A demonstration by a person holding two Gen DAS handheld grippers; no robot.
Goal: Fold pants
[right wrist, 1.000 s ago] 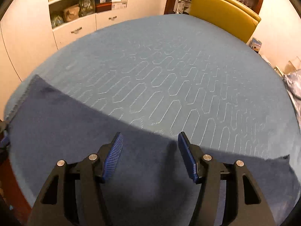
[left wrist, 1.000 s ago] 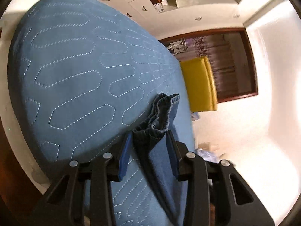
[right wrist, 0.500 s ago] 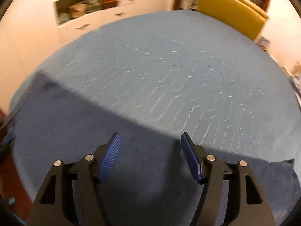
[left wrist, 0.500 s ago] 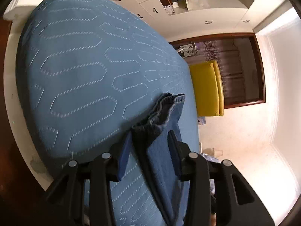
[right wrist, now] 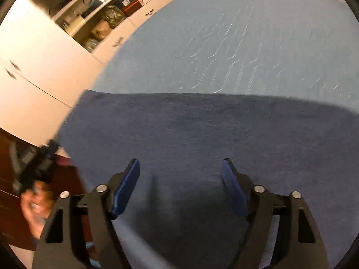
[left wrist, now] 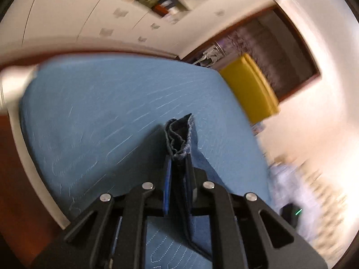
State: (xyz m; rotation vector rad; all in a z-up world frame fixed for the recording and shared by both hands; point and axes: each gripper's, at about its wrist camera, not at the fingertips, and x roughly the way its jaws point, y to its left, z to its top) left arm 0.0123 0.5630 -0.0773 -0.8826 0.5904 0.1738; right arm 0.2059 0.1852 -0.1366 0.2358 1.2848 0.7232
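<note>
- Left tool (left wrist: pixel 178 170) closed tight on a bunched hem of the dark denim pants (left wrist: pixel 179 134), with the stitched edge sticking out past the fingertips
- Held part of the pants lifted above the blue quilted bed cover (left wrist: pixel 101 103), the cloth running down from the grip toward the lower edge of the left wrist view
- Right tool (right wrist: pixel 180 171) wide open, holding nothing, blue pads (right wrist: pixel 125 188) well apart
- Below the right tool, a broad flat stretch of the pants (right wrist: pixel 202 134) spread across the quilted bed cover (right wrist: pixel 235 44), far edge of the denim running almost straight from left to right
- Whether the right tool touches the denim: cannot tell
- At the left edge of the right wrist view, a corner of the pants raised off the bed beside the other black tool (right wrist: pixel 42 163) and the hand (right wrist: pixel 36 206) gripping it, all blurred
- Yellow headboard (left wrist: pixel 249 89) at the far end of the bed in the left wrist view, dark curtain (left wrist: pixel 276 51) behind it
- White cupboards with an open shelf (right wrist: pixel 105 20) of boxes beside the bed, seen in the right wrist view
- Both views smeared by motion blur, so small details not readable
</note>
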